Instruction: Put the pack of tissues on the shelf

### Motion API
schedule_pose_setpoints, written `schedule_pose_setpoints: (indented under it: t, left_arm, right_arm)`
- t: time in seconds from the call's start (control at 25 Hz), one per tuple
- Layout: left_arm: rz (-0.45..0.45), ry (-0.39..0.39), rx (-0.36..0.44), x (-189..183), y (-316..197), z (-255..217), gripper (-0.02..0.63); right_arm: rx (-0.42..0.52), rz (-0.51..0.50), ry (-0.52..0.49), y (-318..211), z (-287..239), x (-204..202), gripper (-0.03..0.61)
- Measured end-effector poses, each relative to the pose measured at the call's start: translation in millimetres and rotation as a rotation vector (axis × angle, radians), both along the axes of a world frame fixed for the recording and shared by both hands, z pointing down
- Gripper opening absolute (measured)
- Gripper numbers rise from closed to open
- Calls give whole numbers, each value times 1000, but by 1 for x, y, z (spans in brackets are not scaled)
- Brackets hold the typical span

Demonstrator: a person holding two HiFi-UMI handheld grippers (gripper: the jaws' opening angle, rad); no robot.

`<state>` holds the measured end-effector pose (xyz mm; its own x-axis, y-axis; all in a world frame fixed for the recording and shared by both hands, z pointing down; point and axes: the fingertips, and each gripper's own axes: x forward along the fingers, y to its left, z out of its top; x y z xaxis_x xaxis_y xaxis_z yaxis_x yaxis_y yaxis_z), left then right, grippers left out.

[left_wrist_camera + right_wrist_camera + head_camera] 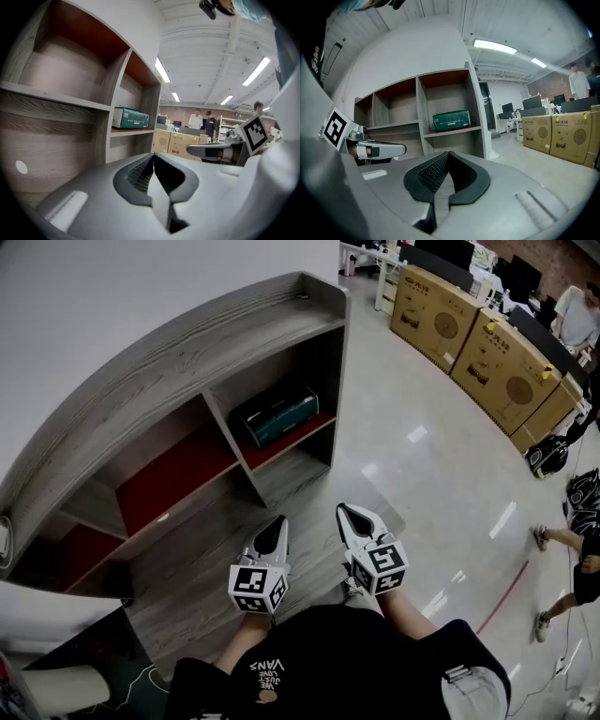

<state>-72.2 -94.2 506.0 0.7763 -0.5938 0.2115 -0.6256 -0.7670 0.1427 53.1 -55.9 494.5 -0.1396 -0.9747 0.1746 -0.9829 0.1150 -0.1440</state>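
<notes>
The green pack of tissues (276, 415) lies on the red middle board of the grey wooden shelf (187, 343), in its right-hand compartment. It also shows as the green pack (130, 117) in the left gripper view and as the green pack (451, 120) in the right gripper view. My left gripper (280, 521) and right gripper (340, 512) hang side by side in front of the shelf, well short of the pack. Both are shut with nothing between the jaws. The right gripper (190, 150) appears beside the left one.
Large cardboard boxes (469, 334) line the far right of the glossy floor (441, 446). People (574, 549) stand at the right edge. The shelf's other compartments (173, 474) hold nothing I can see. A white unit (47, 615) sits at the lower left.
</notes>
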Motion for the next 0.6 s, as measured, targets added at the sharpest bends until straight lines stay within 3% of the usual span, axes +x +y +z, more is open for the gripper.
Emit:
schedule_pose_setpoints:
  t: [0.6]
  left_arm:
    - [54, -25, -25, -16, 19, 16, 52]
  right_arm:
    - [-52, 56, -16, 19, 18, -11, 5]
